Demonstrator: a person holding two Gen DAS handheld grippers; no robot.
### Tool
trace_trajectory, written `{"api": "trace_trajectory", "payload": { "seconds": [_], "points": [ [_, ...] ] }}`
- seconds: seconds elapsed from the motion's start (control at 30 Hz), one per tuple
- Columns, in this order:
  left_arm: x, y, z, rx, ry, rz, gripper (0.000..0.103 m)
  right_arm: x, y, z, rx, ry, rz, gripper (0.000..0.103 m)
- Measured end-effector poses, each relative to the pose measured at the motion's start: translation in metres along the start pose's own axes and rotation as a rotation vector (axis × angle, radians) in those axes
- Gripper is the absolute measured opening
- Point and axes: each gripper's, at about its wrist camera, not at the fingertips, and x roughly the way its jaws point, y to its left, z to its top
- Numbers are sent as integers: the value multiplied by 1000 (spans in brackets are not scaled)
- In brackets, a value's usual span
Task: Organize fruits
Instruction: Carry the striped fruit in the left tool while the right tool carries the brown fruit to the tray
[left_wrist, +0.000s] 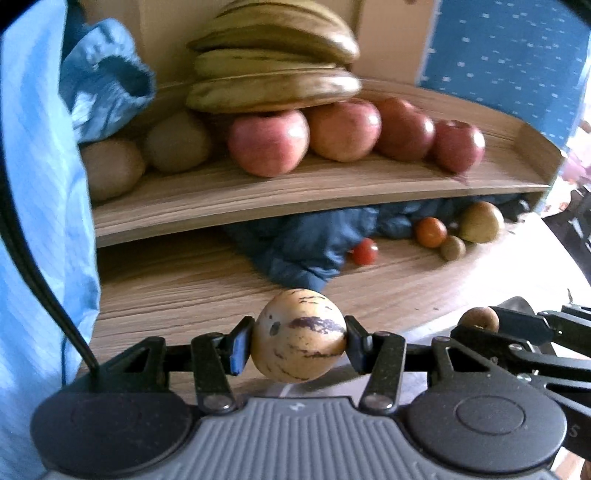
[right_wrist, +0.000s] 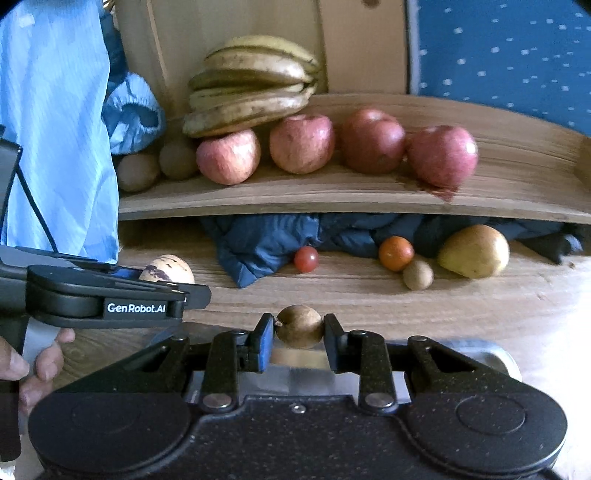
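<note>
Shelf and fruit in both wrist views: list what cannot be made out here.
- Bananas, left wrist view: top cut off by the frame edge, blurred.
- Brown fruits, right wrist view: leftmost one partly behind the blue sleeve; kind unclear.
- Space under the shelf: filled by dark blue cloth; anything behind stays hidden.
- Left gripper, right wrist view: seen side-on, hiding most of its striped fruit.

Soft daylight enters from my right, washing out the tabletop (right_wrist: 546, 314) edge to near white in both wrist views. Beneath the wooden shelf (left_wrist: 295, 192) lies deep shadow. Motion blur smears the bananas (left_wrist: 273, 66) and apples (right_wrist: 441, 155). Fisheye distortion bows the shelf, and black vignetting darkens the corners.
</note>
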Motion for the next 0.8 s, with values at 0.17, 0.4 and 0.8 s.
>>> {"api": "trace_trajectory", "payload": {
  "seconds": [0.17,0.4,0.8],
  "points": [
    [-5,-15,-4,50,-1,-67,55,-28,-2,-17,50,-12,-64,30],
    [-8,-37,-9,104,13,-142,55,-62,-11,-44,99,-6,-127,30],
    [-4,-99,-21,185,63,-196,55,-83,-39,-81,99,61,-126,30]
  ]
}}
